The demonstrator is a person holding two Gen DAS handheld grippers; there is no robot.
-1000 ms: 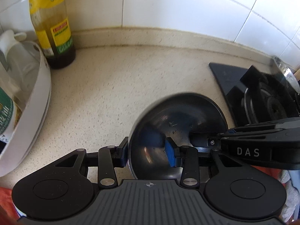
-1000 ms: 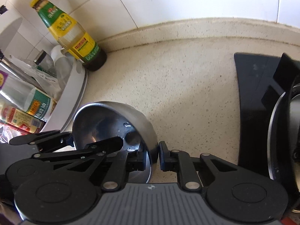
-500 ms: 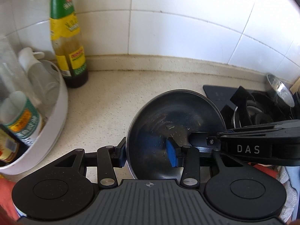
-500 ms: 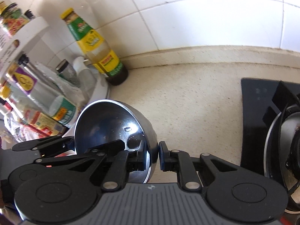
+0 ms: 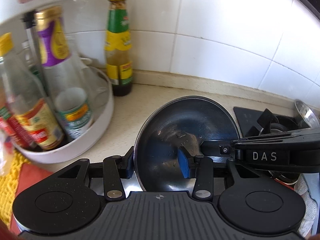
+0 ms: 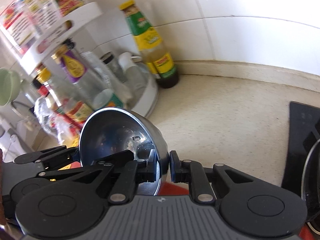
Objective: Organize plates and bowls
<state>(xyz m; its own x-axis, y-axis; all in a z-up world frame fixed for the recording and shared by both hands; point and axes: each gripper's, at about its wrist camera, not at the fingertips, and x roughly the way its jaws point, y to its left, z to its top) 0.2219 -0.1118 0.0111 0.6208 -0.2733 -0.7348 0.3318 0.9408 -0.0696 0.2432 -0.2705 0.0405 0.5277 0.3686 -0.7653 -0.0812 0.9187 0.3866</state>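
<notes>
compared with a second earlier, both views had tipped up: more of the white tiled wall (image 5: 230, 32) showed, the sauce bottles had come fully into sight, and less of the speckled countertop (image 6: 220, 116) filled the frames. the steel bowl (image 5: 188, 140) sat just as it had between the two tools.

the left gripper (image 5: 158, 164) was clamped on the bowl's near rim, one blue pad outside at 9 o'clock, the other inside the bowl. the right gripper (image 6: 162, 165) pinched the opposite rim, nearly closed, one finger inside and one on the outer wall. the bowl hung over the countertop, tilted, its mouth facing the left wrist camera and, in the right wrist view, towards 10 o'clock; being round, it had no long axis to tell. its inside held only water drops.

at 9 o'clock in the left view stood a white round rack (image 5: 100, 124) holding condiment bottles and a small green-labelled pot (image 5: 74, 112). a green-and-yellow sauce bottle (image 5: 119, 46) stood upright just beside the rack, against the wall. at 3 o'clock lay the black hob (image 5: 258, 118).
</notes>
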